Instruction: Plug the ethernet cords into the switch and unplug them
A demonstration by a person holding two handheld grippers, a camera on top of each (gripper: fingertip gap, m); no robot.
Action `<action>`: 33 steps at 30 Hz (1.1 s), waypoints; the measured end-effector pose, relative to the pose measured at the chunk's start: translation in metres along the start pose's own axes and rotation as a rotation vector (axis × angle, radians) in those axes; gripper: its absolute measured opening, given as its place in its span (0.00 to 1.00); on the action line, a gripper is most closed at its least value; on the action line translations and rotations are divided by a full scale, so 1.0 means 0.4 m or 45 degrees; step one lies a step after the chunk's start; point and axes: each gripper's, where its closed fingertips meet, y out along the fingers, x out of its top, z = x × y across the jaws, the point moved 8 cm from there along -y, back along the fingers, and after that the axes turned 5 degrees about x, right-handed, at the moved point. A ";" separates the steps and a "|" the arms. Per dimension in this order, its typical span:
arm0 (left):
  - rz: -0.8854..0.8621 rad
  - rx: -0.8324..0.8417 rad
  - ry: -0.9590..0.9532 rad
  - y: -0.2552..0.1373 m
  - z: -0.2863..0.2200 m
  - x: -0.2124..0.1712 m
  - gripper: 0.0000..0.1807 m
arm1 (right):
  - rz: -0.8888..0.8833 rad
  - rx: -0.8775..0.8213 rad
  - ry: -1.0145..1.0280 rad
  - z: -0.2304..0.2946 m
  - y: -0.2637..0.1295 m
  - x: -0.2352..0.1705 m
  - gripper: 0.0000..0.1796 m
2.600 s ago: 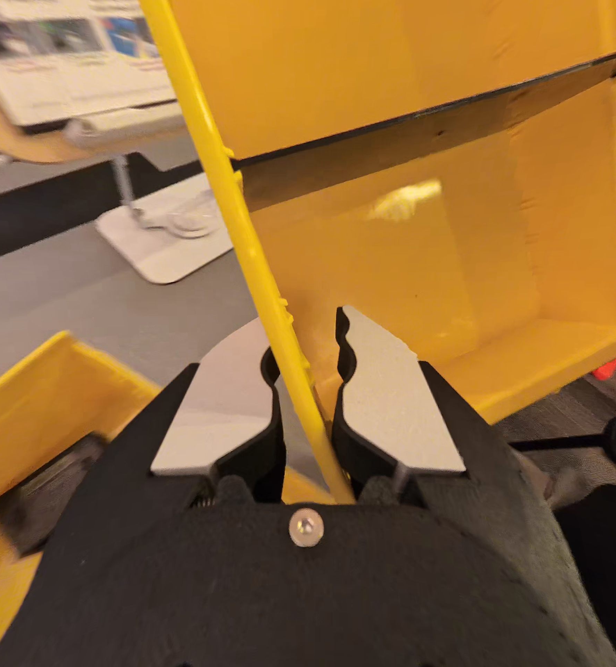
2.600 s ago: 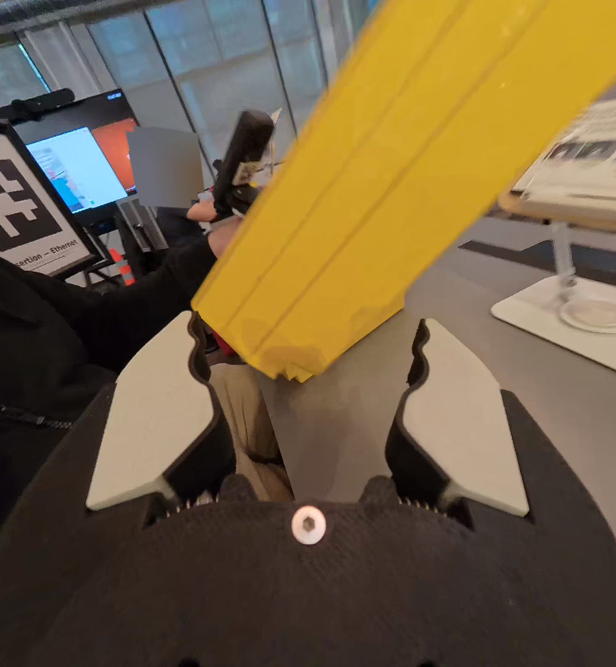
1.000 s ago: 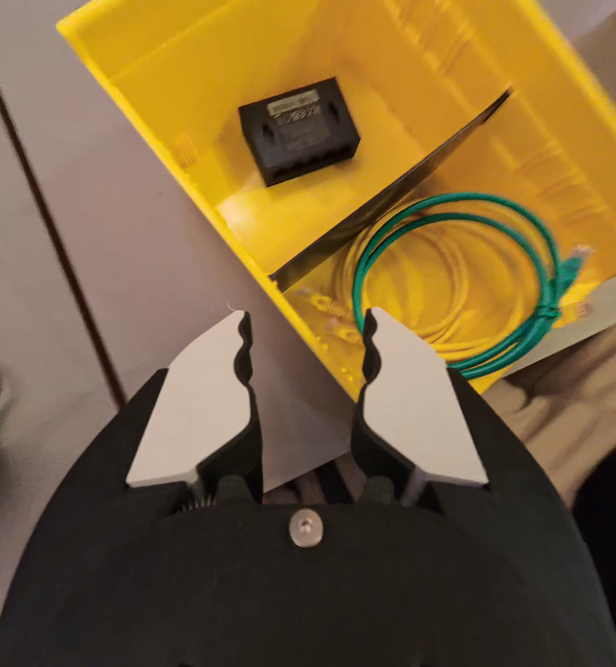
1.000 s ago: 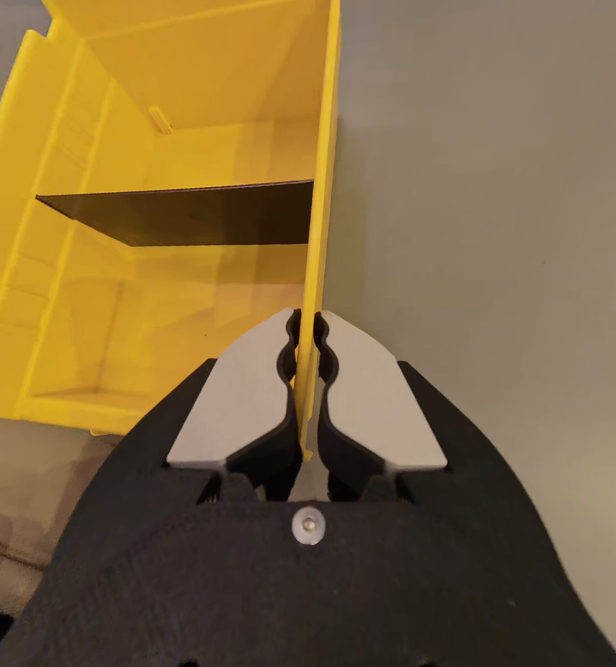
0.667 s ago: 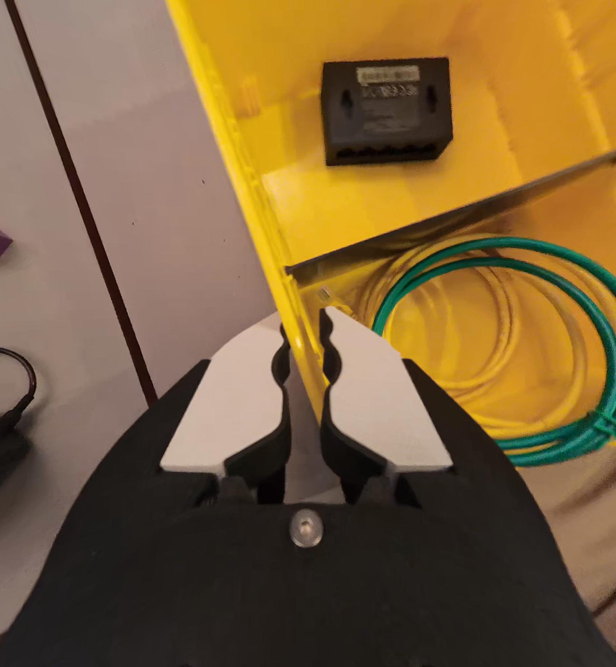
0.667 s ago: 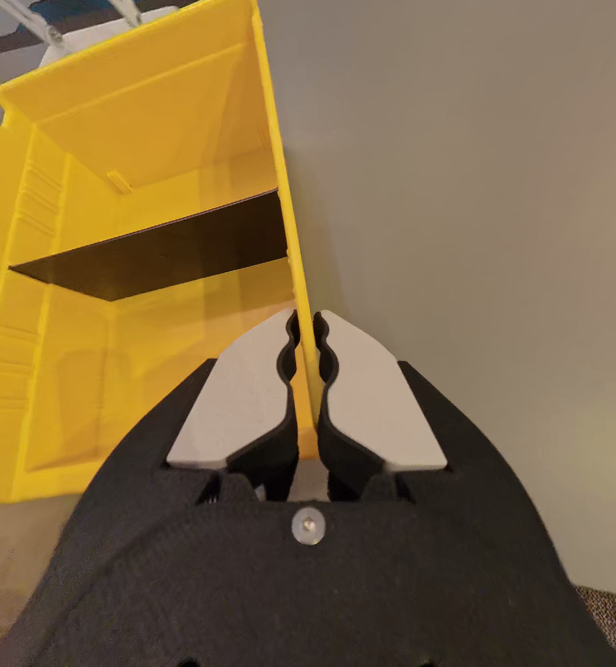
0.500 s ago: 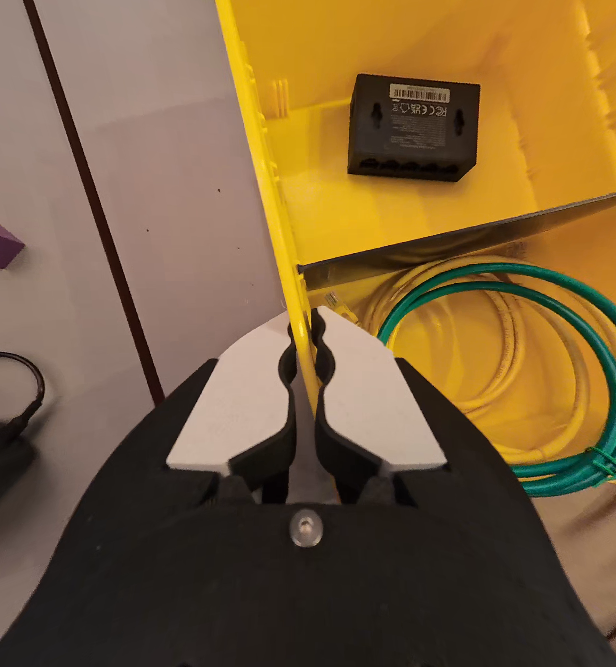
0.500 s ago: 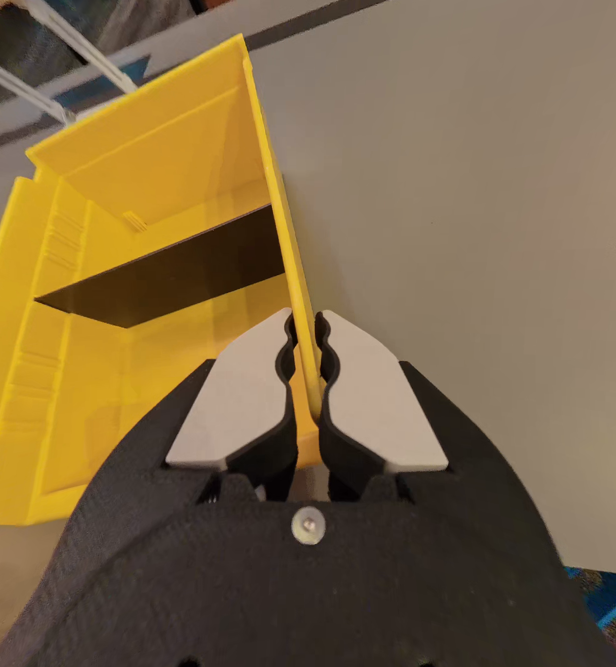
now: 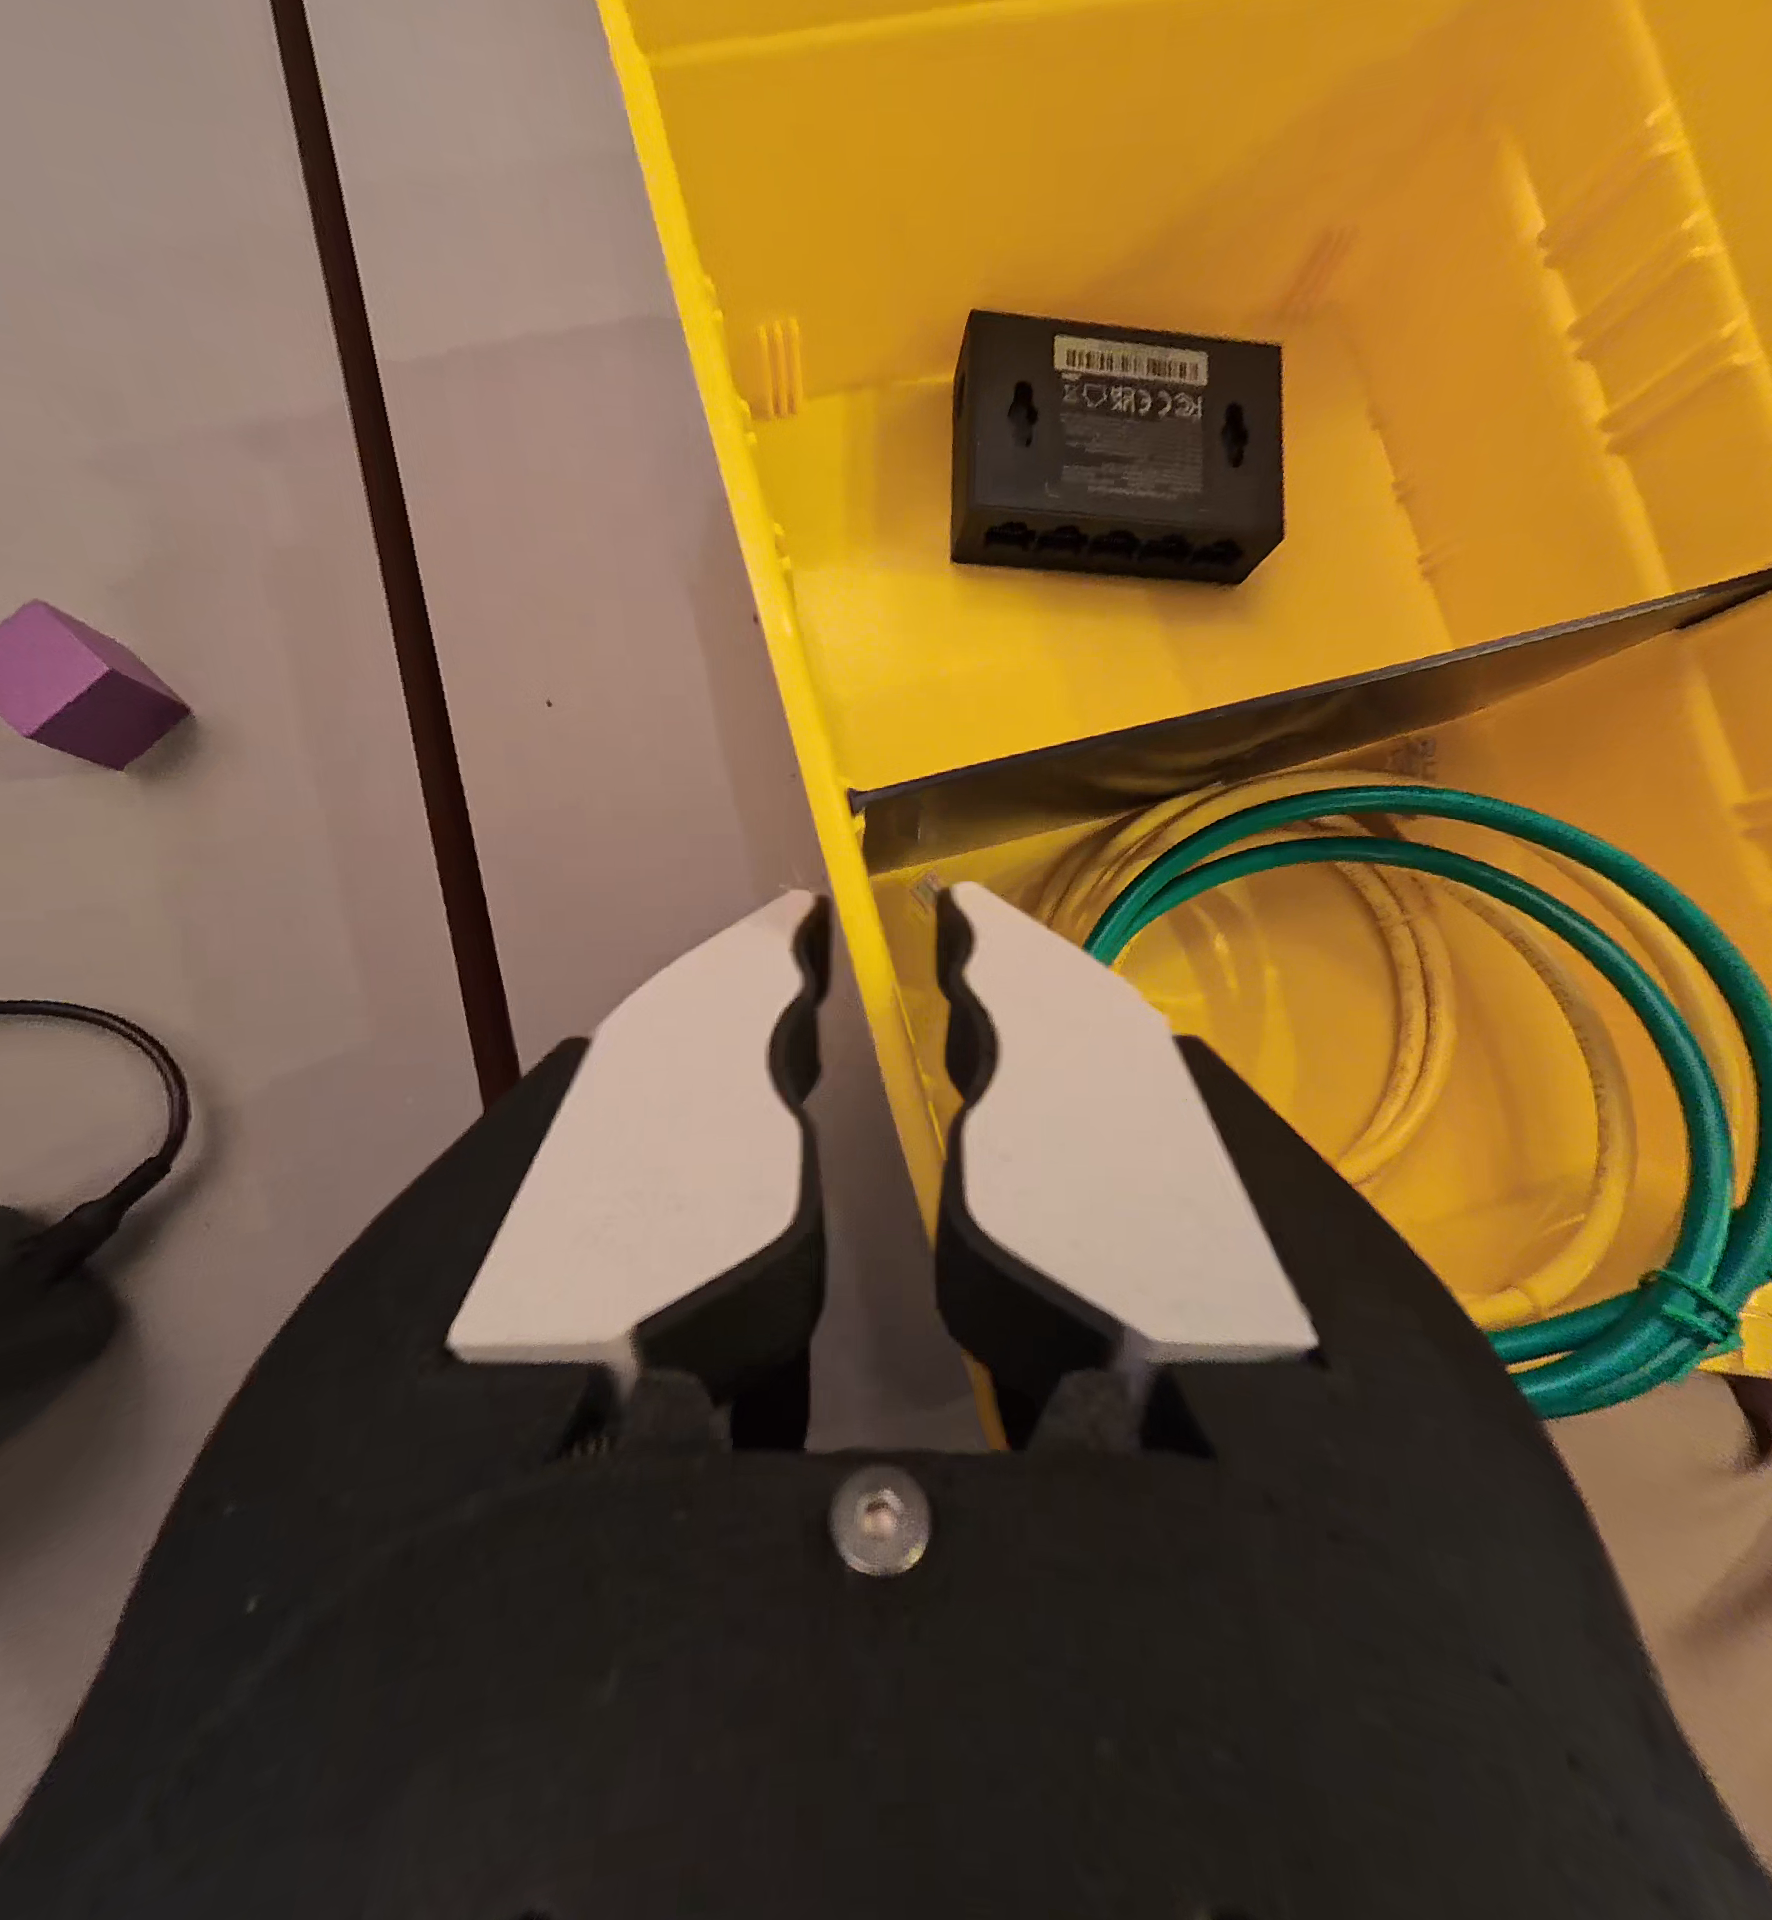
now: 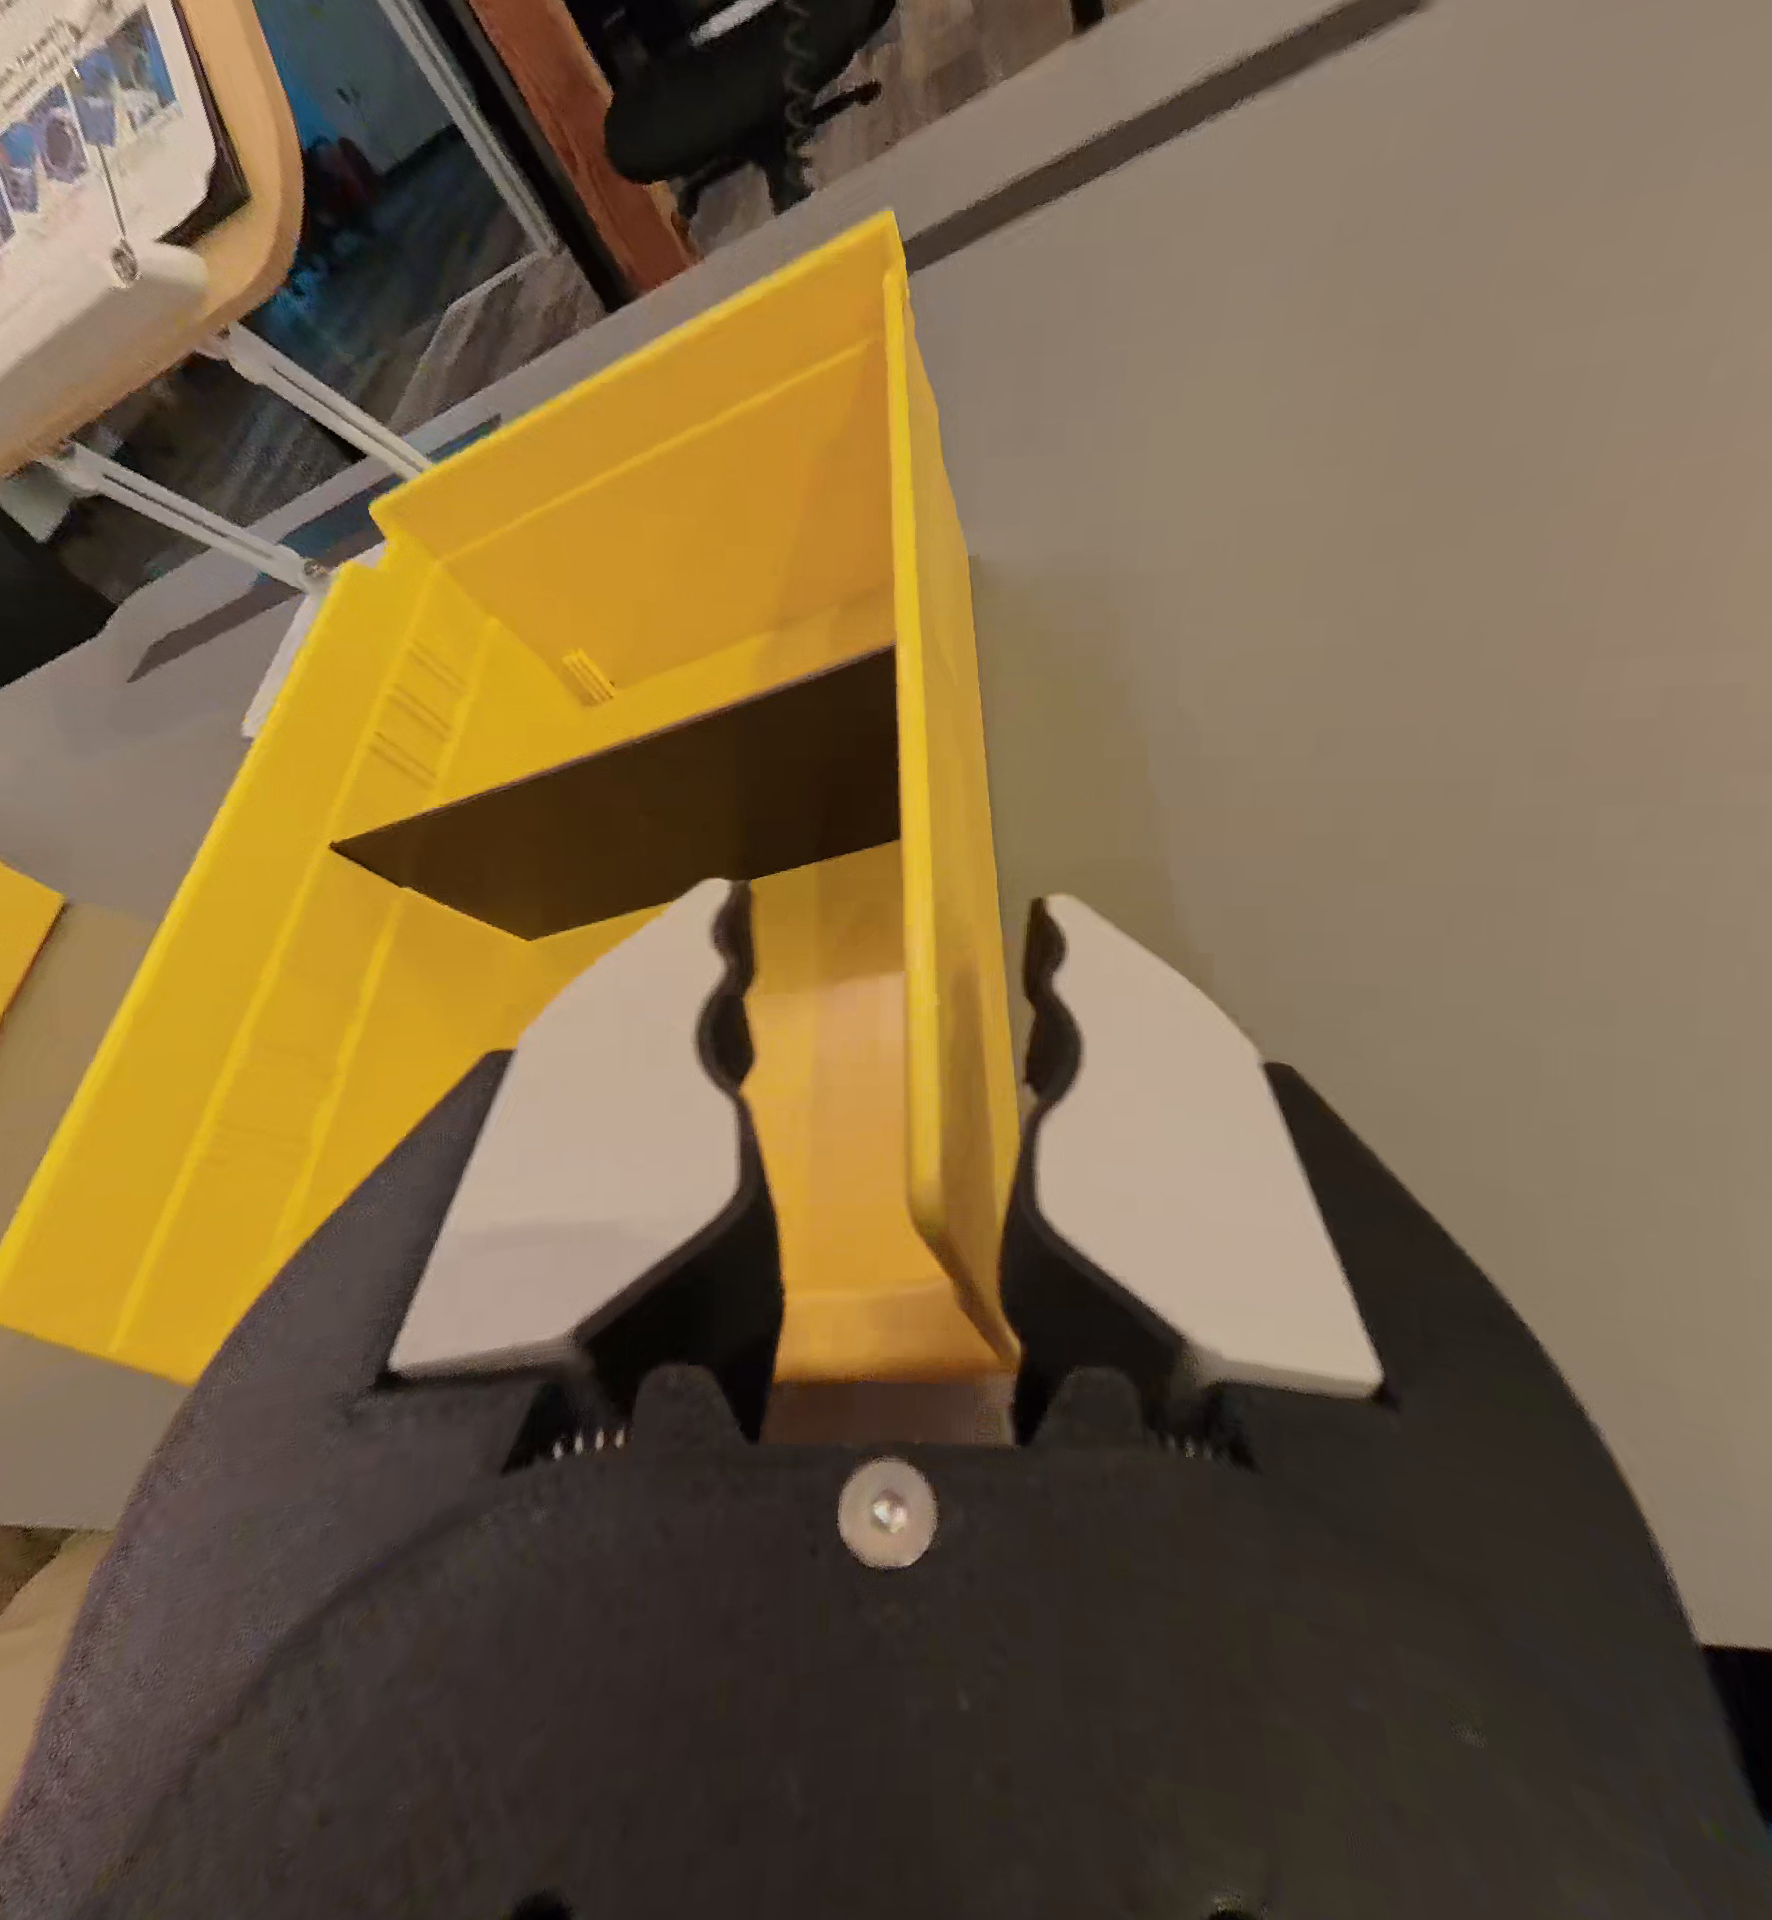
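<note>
- Left wrist view: your left claw (image 9: 882, 935) stood slightly parted, straddling the side wall of the yellow bin (image 9: 840, 758). The wall ran up through the gap, and a sliver of space showed on each side, so it pinched nothing.
- The bin's long axis ran away from you, leaning to the right, and a dark divider (image 9: 1329, 707) crossed it from wall to wall.
- In the far compartment the switch (image 9: 1116, 452) lay with its underside up: a small black box with a pale sticker and two keyhole slots, its row of ports facing back toward you.
- In the near compartment lay the ethernet cords: a green cord (image 9: 1640, 1039) coiled in loops and bound by a tie at the lower right, resting on a coiled yellow cord (image 9: 1422, 1039).
- Left of the bin, on the grey surface (image 9: 134, 312), sat a purple block (image 9: 66, 686), and nearer you a black cable (image 9: 123, 1049) curled to a dark device at the frame's edge.
- Right wrist view: your right claw (image 10: 887, 925) was spread wide, with the right-hand wall of a second yellow bin (image 10: 923, 727) between its fingers. The wall sat close to the right finger (image 10: 1173, 1143); I cannot tell whether they touched.
- That bin also pointed lengthwise away from you, split by a black divider (image 10: 653, 821), and no switch or cord showed in what you could see of it.
</note>
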 end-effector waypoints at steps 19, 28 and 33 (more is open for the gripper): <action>0.344 -0.048 0.457 0.186 -0.211 0.273 0.49 | -0.019 0.448 -0.851 0.605 0.026 0.037 0.33; 0.660 0.164 0.612 0.331 -0.218 0.252 0.50 | 0.053 0.624 -0.848 0.667 0.063 -0.017 0.33; 0.554 0.121 0.646 0.318 -0.226 0.280 0.29 | 0.082 0.651 -0.843 0.668 0.075 -0.028 0.33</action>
